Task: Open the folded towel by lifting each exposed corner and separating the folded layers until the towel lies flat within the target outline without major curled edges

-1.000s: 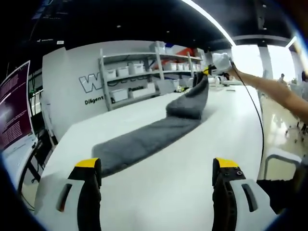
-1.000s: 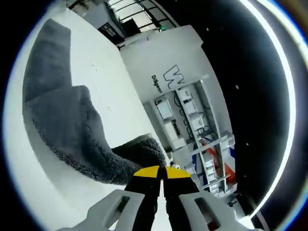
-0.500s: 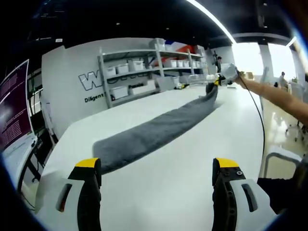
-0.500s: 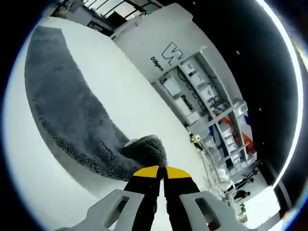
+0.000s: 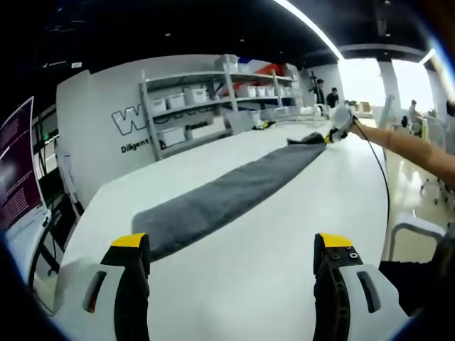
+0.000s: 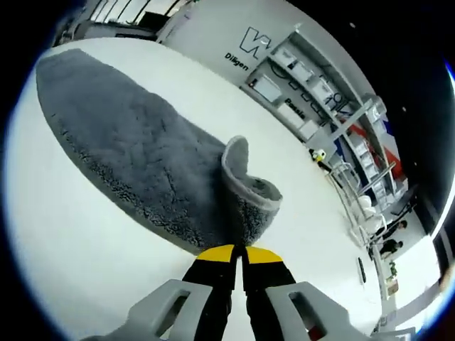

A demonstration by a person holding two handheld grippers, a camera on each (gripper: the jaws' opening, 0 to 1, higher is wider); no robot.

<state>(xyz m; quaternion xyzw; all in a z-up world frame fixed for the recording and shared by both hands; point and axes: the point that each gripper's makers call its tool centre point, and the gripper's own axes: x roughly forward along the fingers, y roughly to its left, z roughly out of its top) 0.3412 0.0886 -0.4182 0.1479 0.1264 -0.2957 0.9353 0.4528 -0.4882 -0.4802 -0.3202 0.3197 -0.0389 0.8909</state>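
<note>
A long grey towel [image 5: 227,195] lies stretched out across the white table [image 5: 242,284], running from near left to far right. My left gripper [image 5: 231,264] stands open above the table's near end, a little short of the towel's near edge, holding nothing. At the far end my right gripper [image 5: 333,135], held by a person's arm [image 5: 405,145], pinches the towel's end. In the right gripper view the right gripper [image 6: 237,256] is shut on the towel [image 6: 135,156], whose end curls up in a roll [image 6: 245,192] just ahead of the jaws.
Metal shelves [image 5: 213,106] with white bins stand along the far wall behind the table. A purple poster [image 5: 14,170] is at the left. People stand in the far right background [image 5: 327,96]. A cable [image 5: 377,177] trails from the right gripper.
The right gripper has pulled the towel's far end outward and down toward the table; the raised fold has flattened and the towel now lies in one long strip. My left gripper has stayed put.
</note>
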